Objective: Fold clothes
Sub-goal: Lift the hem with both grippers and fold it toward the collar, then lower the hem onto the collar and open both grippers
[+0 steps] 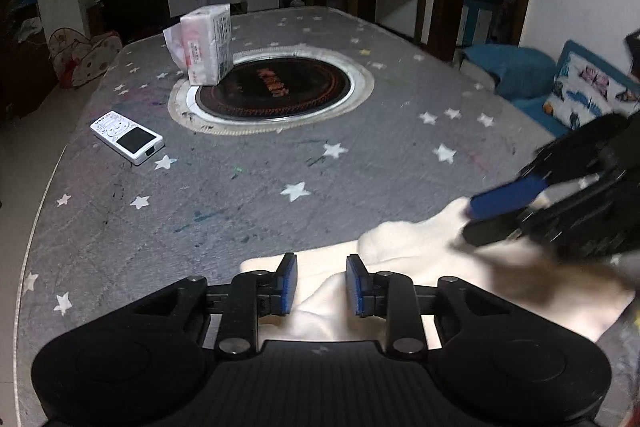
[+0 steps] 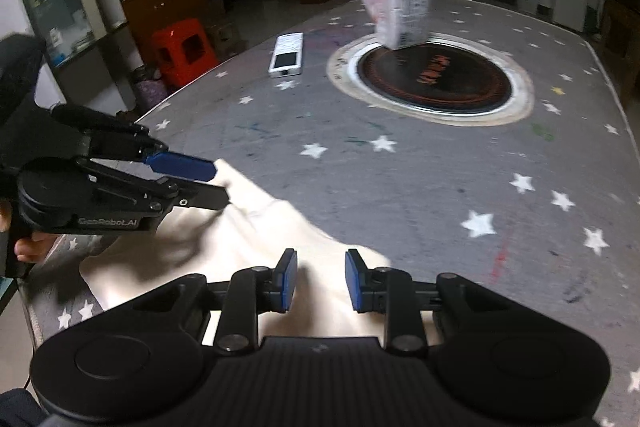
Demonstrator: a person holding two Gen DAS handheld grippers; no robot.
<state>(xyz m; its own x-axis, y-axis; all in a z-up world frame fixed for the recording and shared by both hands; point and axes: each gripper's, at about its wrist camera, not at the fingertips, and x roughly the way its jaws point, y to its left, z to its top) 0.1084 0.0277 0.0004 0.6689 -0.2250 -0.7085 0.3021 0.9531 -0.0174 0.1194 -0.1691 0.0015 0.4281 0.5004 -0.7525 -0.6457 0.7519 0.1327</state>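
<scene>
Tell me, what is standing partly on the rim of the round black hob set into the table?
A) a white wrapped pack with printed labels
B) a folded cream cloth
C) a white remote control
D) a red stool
A: the white wrapped pack stands upright at the hob, its base overlapping the pale rim; the remote control lies flat on the table cover, apart from it.

left gripper (image 1: 321, 283) open, over cream cloth (image 1: 404, 247)

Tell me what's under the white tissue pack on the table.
The tissue pack stands partly on the pale ring and metal rim of the round black cooktop, partly on the grey star-print tablecloth. Whatever lies directly beneath its base is hidden.
</scene>
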